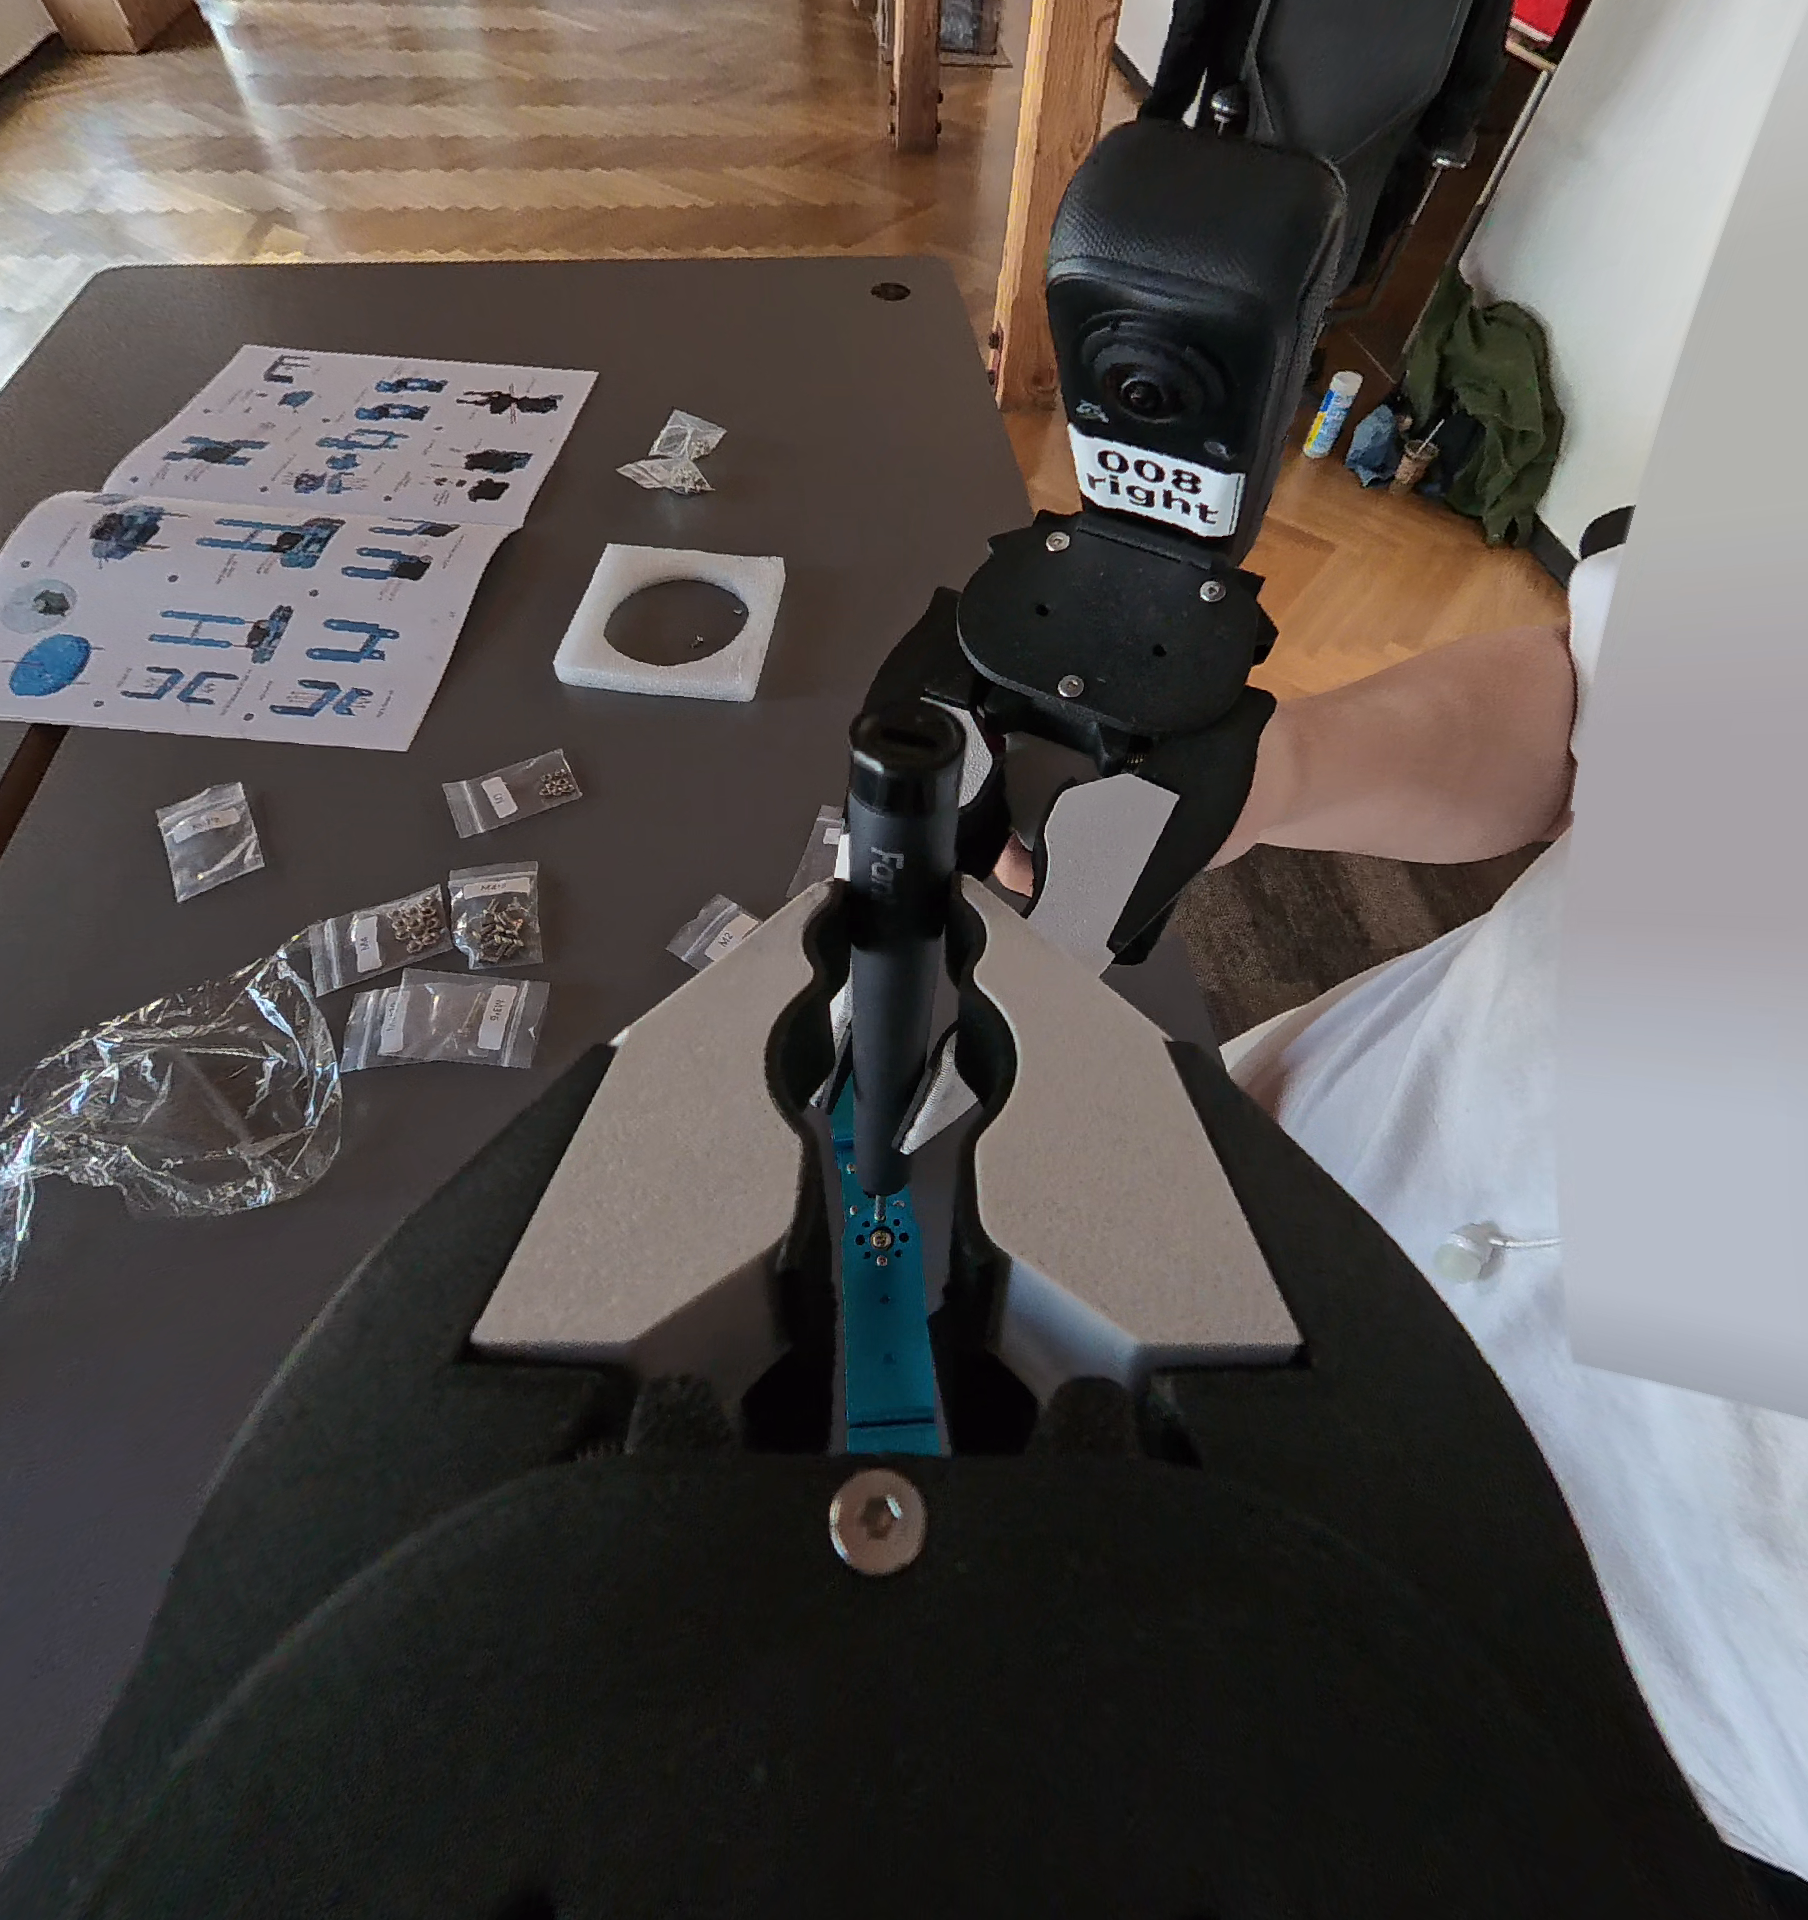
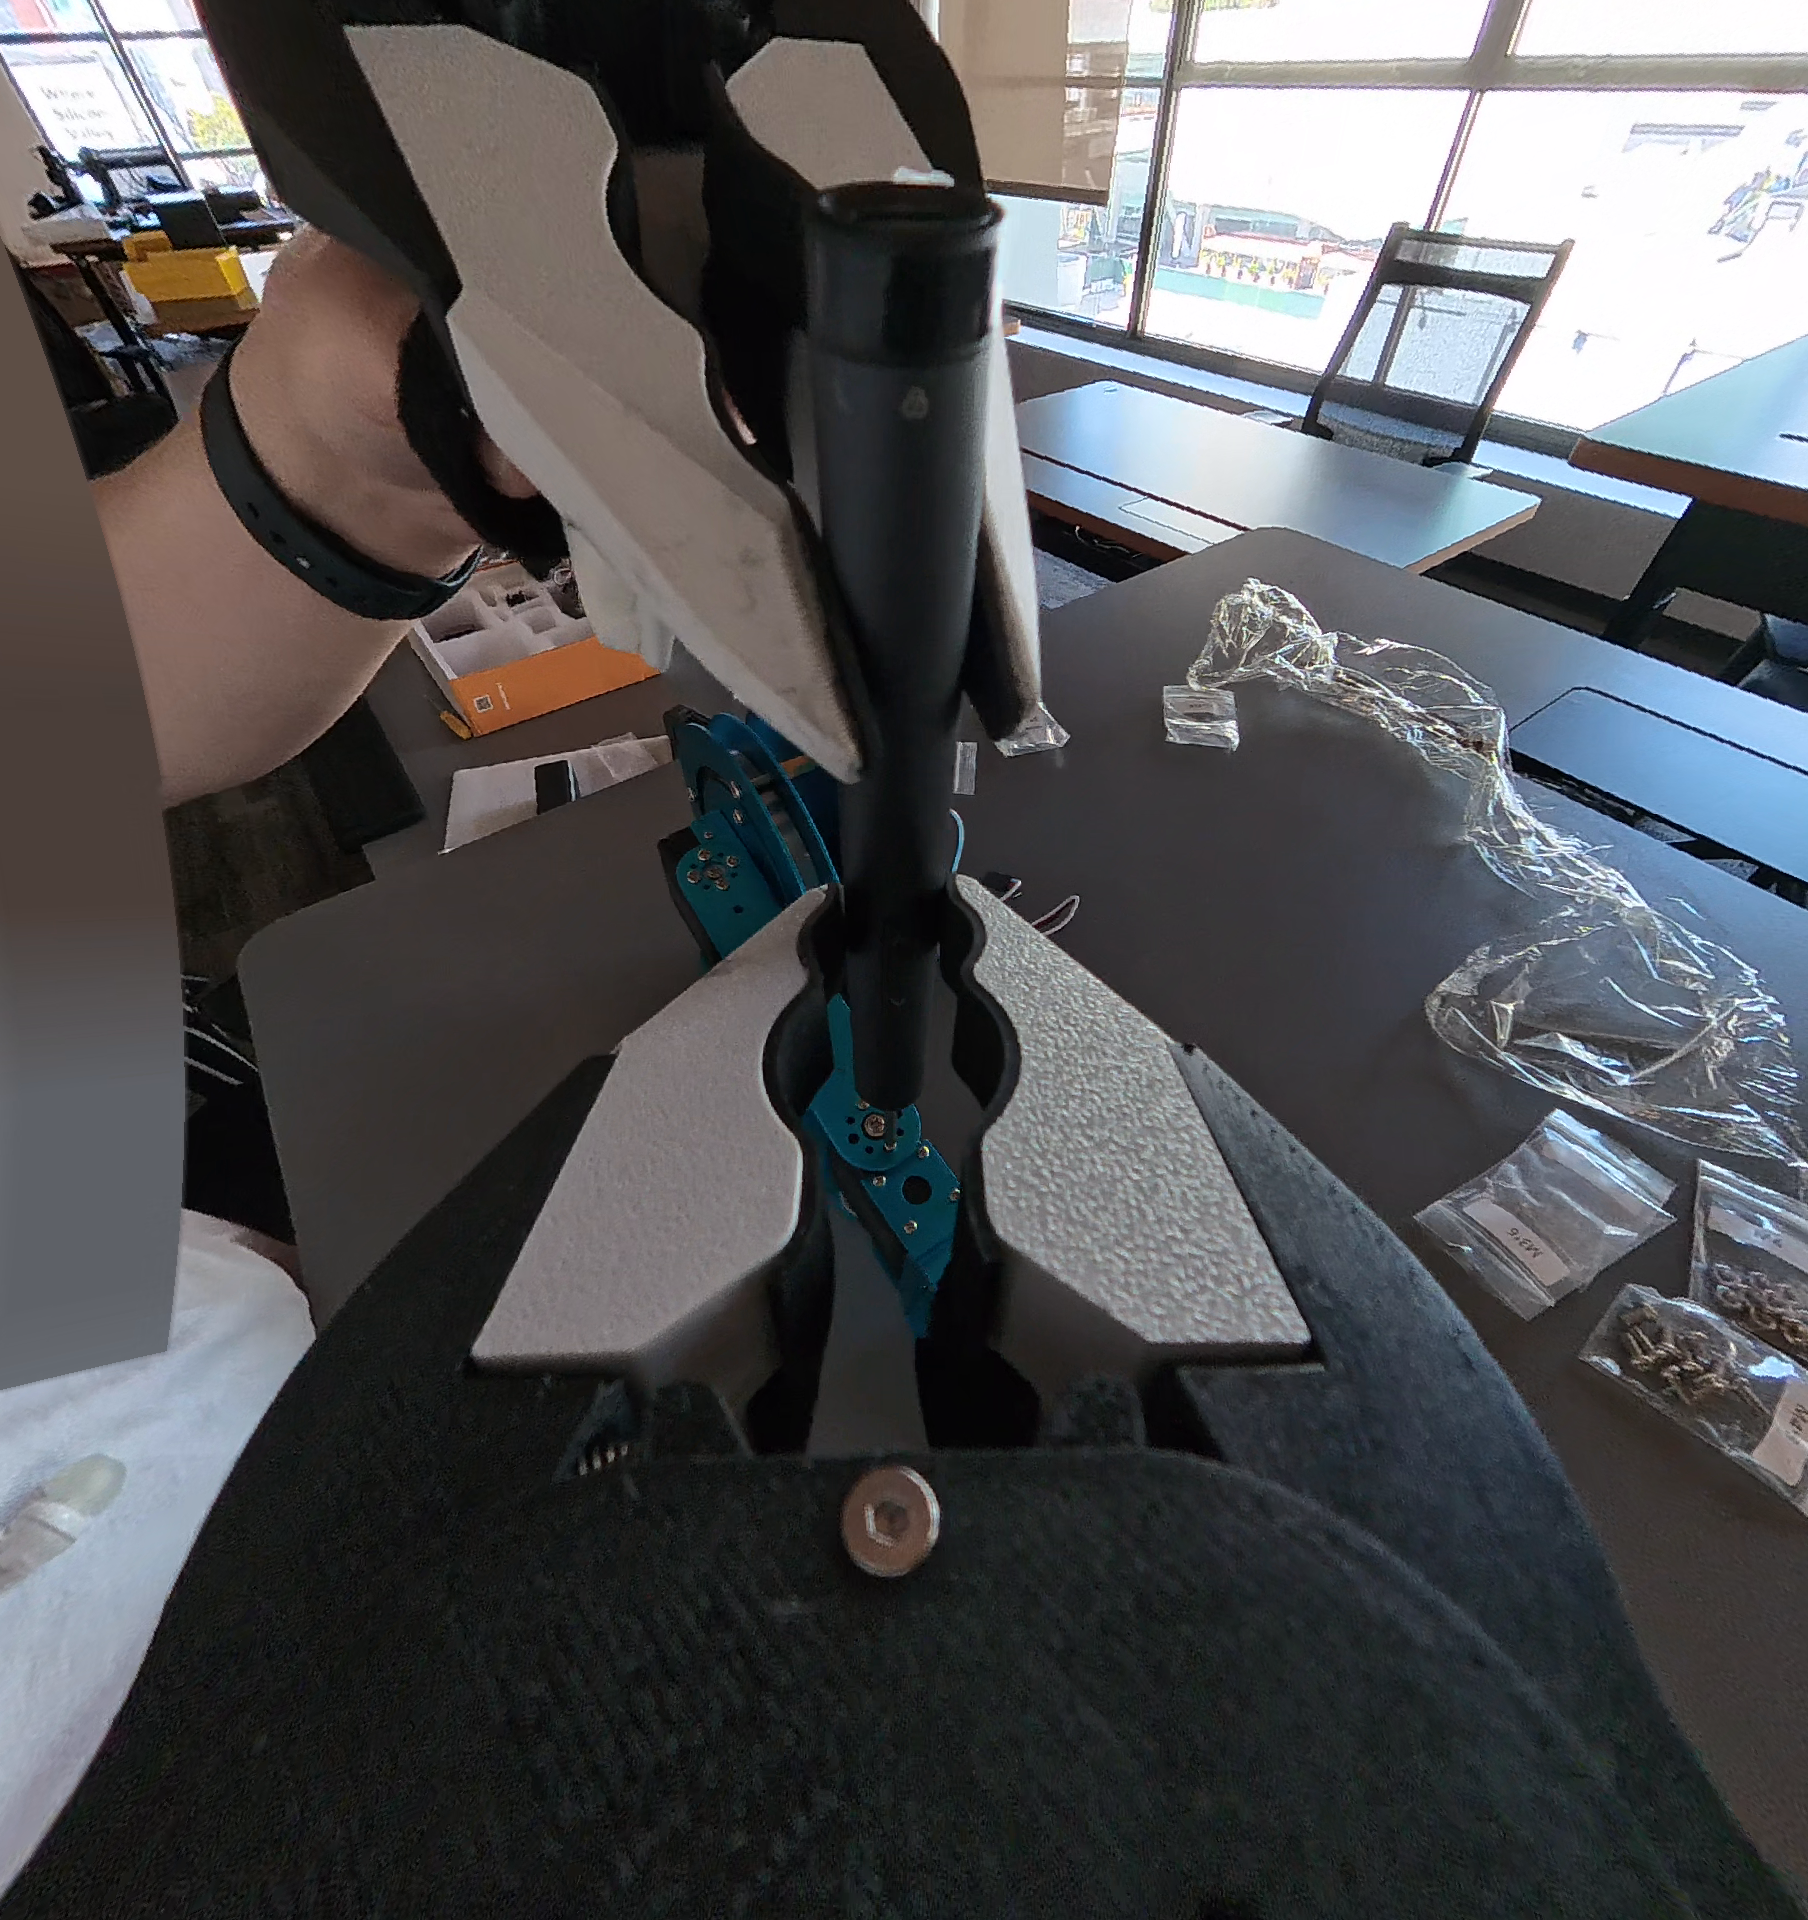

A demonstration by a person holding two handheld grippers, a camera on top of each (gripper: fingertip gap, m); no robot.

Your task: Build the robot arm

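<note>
A dark pen-shaped screwdriver point(image 1: 884, 831) stands nearly upright over a blue metal bracket point(image 1: 884, 1340) on the dark table point(image 1: 671, 343). Its tip rests at a small screw point(image 1: 881, 1238) in the bracket's round hub. My left gripper point(image 1: 895, 909) is shut on the screwdriver's barrel. In the right wrist view the left gripper point(image 2: 910, 727) grips the screwdriver point(image 2: 900, 468) from above. My right gripper point(image 2: 889, 914) closes around the lower barrel, just above the bracket point(image 2: 895, 1195) and the screw point(image 2: 882, 1125). Its fingertips point(image 1: 941, 1101) show under the left ones.
Instruction sheets point(image 1: 256, 582), a white foam square point(image 1: 671, 613), small bags of screws point(image 1: 495, 925) and crumpled plastic wrap point(image 1: 152, 1091) lie to the left. More of the blue assembly point(image 2: 734, 821) stands behind the bracket. An orange box point(image 2: 526, 686) lies on the floor. The person sits close by. My right fingertips sit around 6 centimeters from my left ones.
</note>
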